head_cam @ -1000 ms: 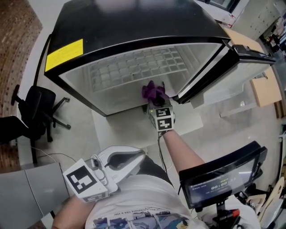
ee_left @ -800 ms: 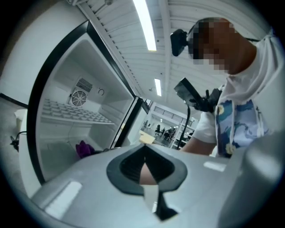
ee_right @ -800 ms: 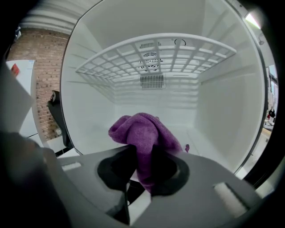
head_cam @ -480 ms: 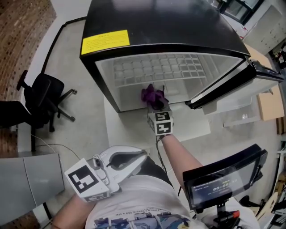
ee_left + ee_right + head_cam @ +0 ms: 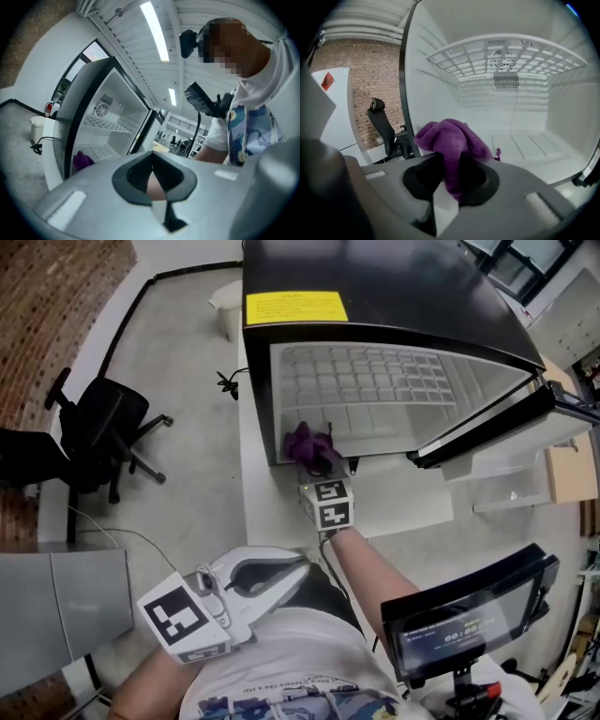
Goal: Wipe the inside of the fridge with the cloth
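The right arm (image 5: 370,563) stretches forward, and the right gripper (image 5: 317,468) is clamped on the cloth (image 5: 307,443). The left gripper (image 5: 296,570) is held low against the torso, jaws pressed together.

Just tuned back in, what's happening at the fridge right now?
A person works with a hand-held gripper in each hand. The right hand-held gripper is shut on a purple cloth, held at the front lower edge of the open fridge, near its left wall, below the wire shelf. The left hand-held gripper hangs back by the person's body, jaws together, holding nothing.
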